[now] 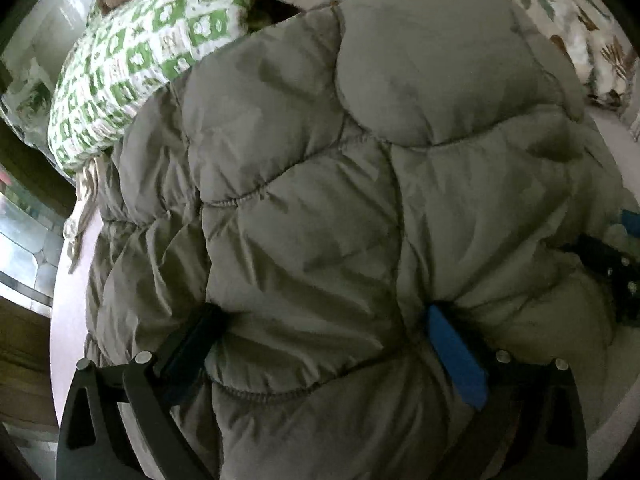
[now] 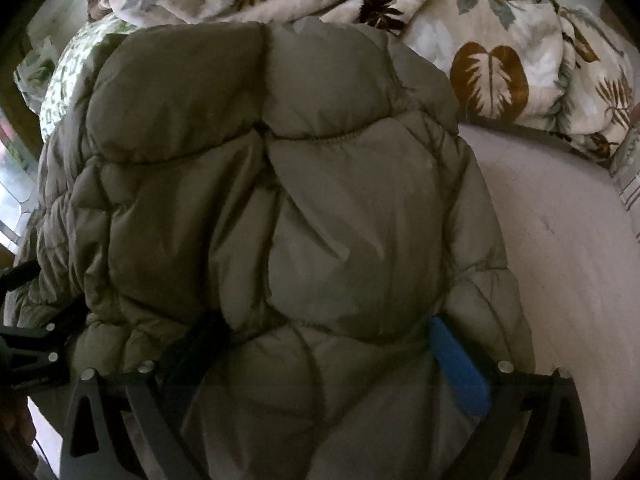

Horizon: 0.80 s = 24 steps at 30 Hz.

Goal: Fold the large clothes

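Note:
A puffy grey-olive quilted jacket [image 1: 300,160] lies bunched on the bed and fills both views [image 2: 280,168]. My left gripper [image 1: 324,312] points down into it with its jaws wide apart. A bulge of the jacket sits between the black finger [image 1: 196,340] and the blue pad [image 1: 456,360]. My right gripper [image 2: 326,322] stands the same way on the jacket's right part, open, with padding swelling between its fingers. Each gripper's black frame shows at the edge of the other's view. The jacket's sleeves and front are hidden.
A green-and-white patterned pillow [image 1: 132,64] lies at the jacket's far left. A crumpled leaf-print blanket [image 2: 480,40] is piled along the back. Bare pale sheet [image 2: 560,260] stretches to the right of the jacket. The bed's edge and a bright window [image 1: 28,232] are at the left.

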Each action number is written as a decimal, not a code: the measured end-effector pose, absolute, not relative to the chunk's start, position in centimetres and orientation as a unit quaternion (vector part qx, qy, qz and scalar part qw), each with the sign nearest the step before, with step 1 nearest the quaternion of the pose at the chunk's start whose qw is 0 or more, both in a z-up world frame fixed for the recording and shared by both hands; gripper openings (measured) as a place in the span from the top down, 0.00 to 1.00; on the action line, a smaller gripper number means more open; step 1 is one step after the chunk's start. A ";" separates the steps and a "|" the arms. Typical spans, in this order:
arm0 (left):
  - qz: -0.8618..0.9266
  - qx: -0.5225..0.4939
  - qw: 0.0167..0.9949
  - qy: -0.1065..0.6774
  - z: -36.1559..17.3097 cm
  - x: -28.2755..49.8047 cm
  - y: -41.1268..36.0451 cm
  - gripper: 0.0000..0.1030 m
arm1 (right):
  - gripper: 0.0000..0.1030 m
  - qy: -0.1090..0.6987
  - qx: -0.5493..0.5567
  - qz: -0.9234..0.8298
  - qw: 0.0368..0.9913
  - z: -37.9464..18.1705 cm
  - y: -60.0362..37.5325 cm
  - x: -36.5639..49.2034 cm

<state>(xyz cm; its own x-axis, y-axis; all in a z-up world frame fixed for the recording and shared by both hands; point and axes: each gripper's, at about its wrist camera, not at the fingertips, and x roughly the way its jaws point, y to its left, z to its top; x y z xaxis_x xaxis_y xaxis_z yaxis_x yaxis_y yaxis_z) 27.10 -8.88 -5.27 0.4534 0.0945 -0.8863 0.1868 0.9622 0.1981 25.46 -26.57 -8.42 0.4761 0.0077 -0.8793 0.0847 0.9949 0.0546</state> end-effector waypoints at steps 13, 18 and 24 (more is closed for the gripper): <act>-0.047 0.075 0.866 0.493 -1.1 28.1 -4.7 0.01 | 0.00 0.460 0.149 0.022 0.875 -1.8 -28.0 27.1; -0.030 0.089 0.846 0.525 -4.3 30.2 -5.2 0.00 | 0.01 0.492 0.134 0.037 0.859 -3.8 -24.3 31.0; -0.037 0.112 0.839 0.531 -5.2 31.3 -5.8 0.00 | 0.00 0.537 0.067 -0.017 0.841 -7.8 -23.5 33.7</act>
<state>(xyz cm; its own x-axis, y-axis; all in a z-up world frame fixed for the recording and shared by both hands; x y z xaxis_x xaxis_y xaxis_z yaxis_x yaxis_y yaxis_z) 31.28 -5.81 -5.24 0.4334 0.0570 -0.8994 0.1814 0.9720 0.1490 33.66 -23.50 -7.76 0.4231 0.0437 -0.9050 0.0994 0.9906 0.0943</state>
